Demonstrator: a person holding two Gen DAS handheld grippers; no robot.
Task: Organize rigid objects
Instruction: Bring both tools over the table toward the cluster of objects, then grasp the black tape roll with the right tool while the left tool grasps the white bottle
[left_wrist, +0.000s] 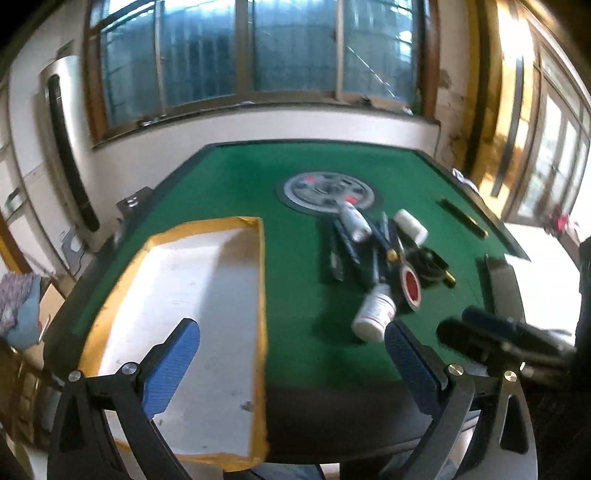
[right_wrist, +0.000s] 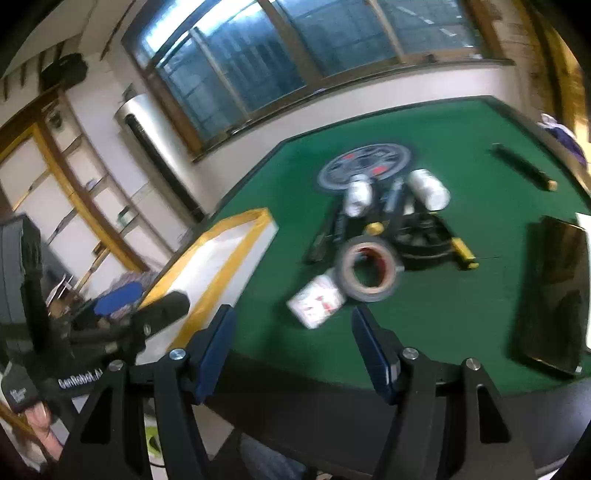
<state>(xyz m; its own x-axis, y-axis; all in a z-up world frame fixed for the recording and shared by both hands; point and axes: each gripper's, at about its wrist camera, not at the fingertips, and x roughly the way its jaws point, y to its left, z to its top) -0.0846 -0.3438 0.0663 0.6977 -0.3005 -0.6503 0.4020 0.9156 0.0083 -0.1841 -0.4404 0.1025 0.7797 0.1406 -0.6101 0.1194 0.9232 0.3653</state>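
Both grippers are hanging over the near edge of the green felt-topped table (left_wrist: 229, 173), nothing yet picked. The left gripper (left_wrist: 291, 365) is standing with jaws spread wide and empty, hovering above the shallow white tray with the yellow taped rim (left_wrist: 260, 295); the right gripper (right_wrist: 293, 349) is likewise gaping and empty, pointing toward the clutter. The rigid items are lying in one heap mid-table, well apart from the tray: a white pill bottle with a red-printed label (right_wrist: 317, 301) nearest, a grey roll of tape with a red core (right_wrist: 369, 271) touching it, two more white bottles (right_wrist: 428, 188) and several dark pens (left_wrist: 347, 245) behind, partly overlapping. Frames are blurred, so finer contacts cannot be told. Judgement: sorting is not yet begun. The nearest bottle looks the best first pick; it is lying on its side, so the jaws should straddle its round body across the short axis, closing squarely to stop it rolling or nudging the tape.
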